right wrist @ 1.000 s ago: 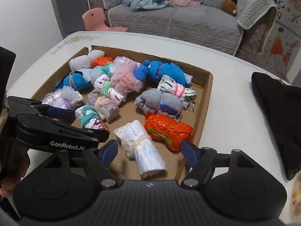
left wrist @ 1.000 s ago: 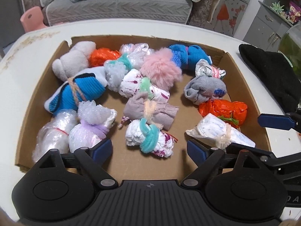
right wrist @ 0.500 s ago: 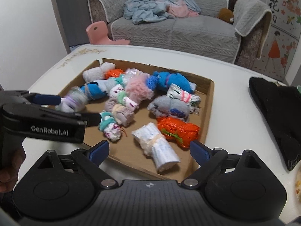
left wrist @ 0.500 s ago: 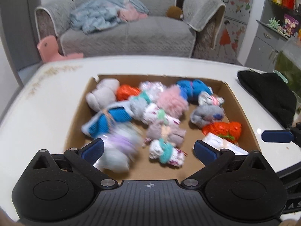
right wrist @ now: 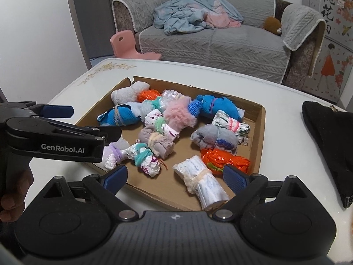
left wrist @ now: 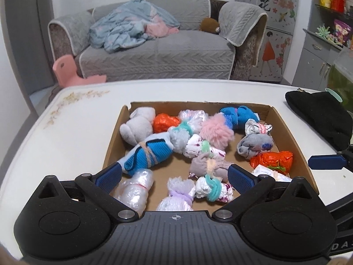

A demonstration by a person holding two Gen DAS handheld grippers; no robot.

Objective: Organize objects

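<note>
- The cardboard tray (left wrist: 284, 121) is the landmark — it sits on the white table (left wrist: 72, 137), and every tied bundle lies inside it.
- The left gripper (left wrist: 174, 175) hangs over the tray's near edge with its fingers spread as wide as they go and nothing between them; a second ago it was lower and closer over the bundles, so it has pulled up and back.
- The lilac-tied bubble-wrap bundle (left wrist: 178, 195) now lies at the tray's near edge, beside the clear bubble-wrap roll (left wrist: 134, 190) in the near left corner; half a second ago it was a blur, so it looks freshly dropped.
- The right gripper (right wrist: 175, 177) is held over the tray's near right corner, its fingers apart and empty — wider than a second ago — with the white roll (right wrist: 203, 182) lying below and untouched.
- Nothing of the task's lot lies outside the tray; only a black cloth (right wrist: 328, 141) rests right of it.
- Judgement: both hands are free, so this placement looks finished.
</note>
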